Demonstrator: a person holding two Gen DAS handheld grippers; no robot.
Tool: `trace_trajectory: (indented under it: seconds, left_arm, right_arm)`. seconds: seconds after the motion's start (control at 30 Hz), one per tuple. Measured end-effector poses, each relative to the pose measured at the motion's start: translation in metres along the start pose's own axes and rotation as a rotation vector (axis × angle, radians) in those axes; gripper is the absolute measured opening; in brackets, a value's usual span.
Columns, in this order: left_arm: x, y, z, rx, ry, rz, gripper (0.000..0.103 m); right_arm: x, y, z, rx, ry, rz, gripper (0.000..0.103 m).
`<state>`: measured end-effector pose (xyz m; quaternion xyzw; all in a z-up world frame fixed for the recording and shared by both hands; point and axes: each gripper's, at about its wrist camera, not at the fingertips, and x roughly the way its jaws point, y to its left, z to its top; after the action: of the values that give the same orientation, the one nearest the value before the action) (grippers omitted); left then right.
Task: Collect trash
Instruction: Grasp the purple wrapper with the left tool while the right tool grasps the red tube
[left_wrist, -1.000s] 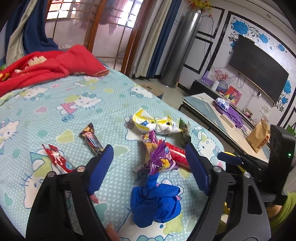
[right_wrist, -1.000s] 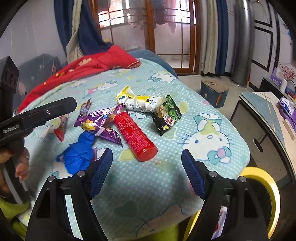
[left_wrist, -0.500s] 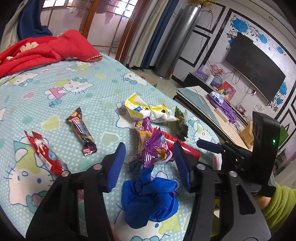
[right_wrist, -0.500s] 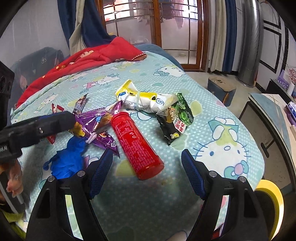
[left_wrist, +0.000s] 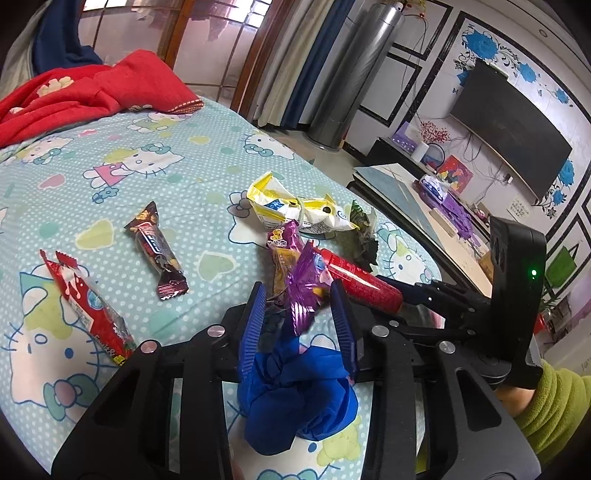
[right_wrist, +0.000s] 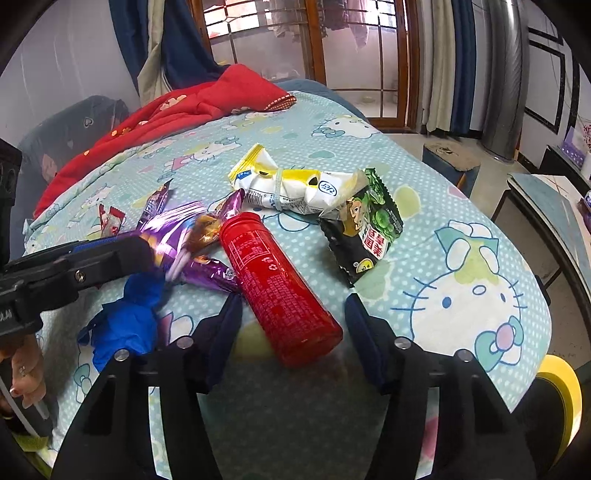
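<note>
Trash lies on a Hello Kitty bedsheet (left_wrist: 147, 158). My left gripper (left_wrist: 299, 317) has its jaws narrowed around a purple foil wrapper (left_wrist: 304, 284), above a crumpled blue glove (left_wrist: 295, 395). My right gripper (right_wrist: 293, 325) is open, its jaws either side of the base of a red tube can (right_wrist: 275, 284) lying on its side. The purple wrapper (right_wrist: 177, 236) and blue glove (right_wrist: 125, 325) also show in the right wrist view. A yellow-white packet (right_wrist: 288, 188) and a green-black snack bag (right_wrist: 365, 229) lie beyond the can.
A brown candy bar (left_wrist: 157, 251) and a red wrapper (left_wrist: 88, 299) lie to the left on the sheet. A red blanket (left_wrist: 81, 92) is bunched at the bed's far end. A yellow bin rim (right_wrist: 561, 391) shows below the bed's right edge. A low table (left_wrist: 406, 192) stands beside the bed.
Both grippers moved forward and down toward the trash. The left jaws narrowed around the purple wrapper. The right jaws narrowed and now straddle the red can's base.
</note>
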<state>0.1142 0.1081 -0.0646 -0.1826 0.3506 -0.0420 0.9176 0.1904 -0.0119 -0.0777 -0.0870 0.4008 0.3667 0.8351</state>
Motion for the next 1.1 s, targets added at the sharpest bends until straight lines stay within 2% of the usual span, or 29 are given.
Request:
trace_trajectory:
  seconds: [0.2, 0.33, 0.5, 0.87, 1.1]
  left_arm:
    - [0.002, -0.002, -0.001, 0.002, 0.012, -0.019, 0.027]
    - [0.003, -0.005, -0.002, 0.018, 0.018, -0.034, 0.014]
    - [0.003, -0.007, -0.002, 0.027, 0.021, -0.045, 0.013]
    - [-0.011, -0.006, 0.006, 0.017, -0.009, -0.077, 0.013]
    - [-0.023, -0.018, 0.010, 0.035, -0.035, -0.103, 0.012]
  right_arm:
    - [-0.004, -0.001, -0.004, 0.013, -0.005, 0.009, 0.044]
    - [-0.009, -0.003, -0.009, 0.026, -0.007, 0.028, 0.040]
    - [-0.016, -0.002, -0.016, 0.045, -0.012, 0.046, 0.035]
    - [-0.044, -0.001, -0.036, 0.076, -0.035, 0.046, 0.033]
    - [-0.068, -0.005, -0.047, 0.103, -0.065, 0.035, 0.033]
